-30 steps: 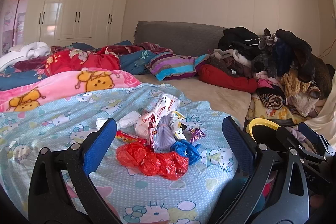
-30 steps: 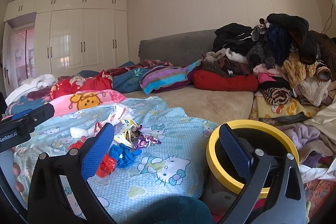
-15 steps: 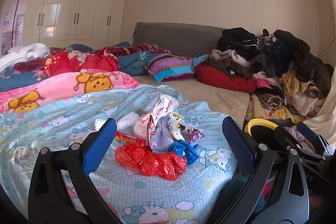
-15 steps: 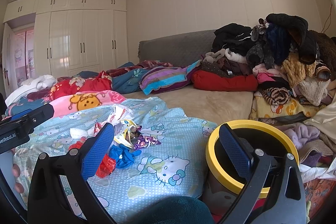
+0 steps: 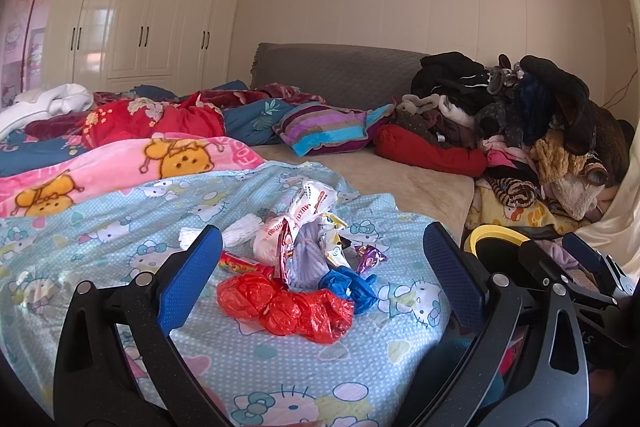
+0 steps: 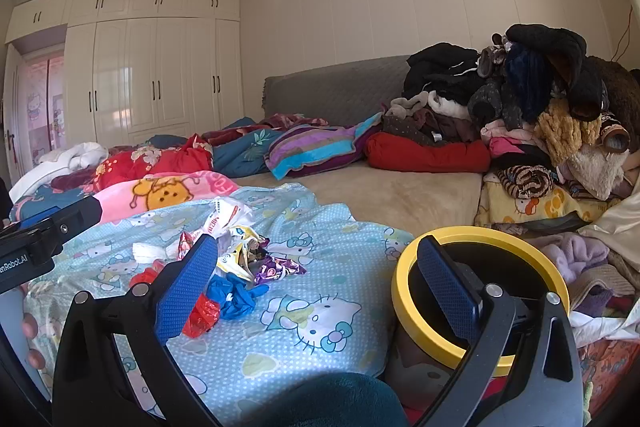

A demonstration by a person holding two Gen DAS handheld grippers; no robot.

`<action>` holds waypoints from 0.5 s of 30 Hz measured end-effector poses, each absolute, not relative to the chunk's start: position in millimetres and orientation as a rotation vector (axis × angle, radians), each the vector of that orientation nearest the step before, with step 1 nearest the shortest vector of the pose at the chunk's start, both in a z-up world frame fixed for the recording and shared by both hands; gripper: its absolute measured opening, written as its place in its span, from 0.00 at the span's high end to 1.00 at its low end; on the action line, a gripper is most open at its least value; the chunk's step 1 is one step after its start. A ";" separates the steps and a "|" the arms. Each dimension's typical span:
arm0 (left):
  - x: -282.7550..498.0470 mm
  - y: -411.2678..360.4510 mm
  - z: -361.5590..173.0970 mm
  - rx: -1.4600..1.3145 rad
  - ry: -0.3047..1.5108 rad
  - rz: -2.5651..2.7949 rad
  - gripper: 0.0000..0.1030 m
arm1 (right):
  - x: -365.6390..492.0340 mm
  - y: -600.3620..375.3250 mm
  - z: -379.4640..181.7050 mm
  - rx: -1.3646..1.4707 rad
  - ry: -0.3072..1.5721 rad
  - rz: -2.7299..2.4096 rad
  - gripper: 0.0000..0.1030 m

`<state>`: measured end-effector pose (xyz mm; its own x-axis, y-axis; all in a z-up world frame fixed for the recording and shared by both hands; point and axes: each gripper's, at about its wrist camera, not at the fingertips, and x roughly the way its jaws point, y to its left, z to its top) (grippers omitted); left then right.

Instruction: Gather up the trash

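My left wrist view looks low across the bed, close on the trash pile (image 5: 296, 267), while my right wrist view sits further right beside the yellow-rimmed bin (image 6: 480, 291); both share pile, bin and headboard.

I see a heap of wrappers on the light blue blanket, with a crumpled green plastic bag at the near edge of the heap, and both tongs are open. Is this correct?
Not quite: the crumpled plastic bag at the near edge of the wrappers is red, not green, as the left wrist view shows. The heap does lie on the light blue blanket, and the left tongs and right tongs are open.
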<state>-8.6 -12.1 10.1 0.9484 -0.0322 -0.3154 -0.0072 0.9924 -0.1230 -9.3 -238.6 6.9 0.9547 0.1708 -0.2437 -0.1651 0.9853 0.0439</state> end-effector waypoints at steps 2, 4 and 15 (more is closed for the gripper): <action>-8.7 -12.3 10.1 -0.122 0.323 -0.013 0.10 | -9.9 -238.4 7.1 0.025 0.250 0.169 0.06; -9.3 -13.2 10.7 -0.123 0.322 -0.014 0.10 | -9.5 -238.0 6.6 0.022 0.250 0.168 0.06; -11.2 -15.9 10.5 -0.124 0.325 -0.016 0.10 | -8.9 -239.3 2.6 0.024 0.253 0.171 0.06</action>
<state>-11.2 -15.9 10.5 0.9477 -0.0357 -0.3172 -0.0040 0.9923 -0.1237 -8.9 -239.3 2.6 0.9537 0.1717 -0.2471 -0.1658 0.9851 0.0448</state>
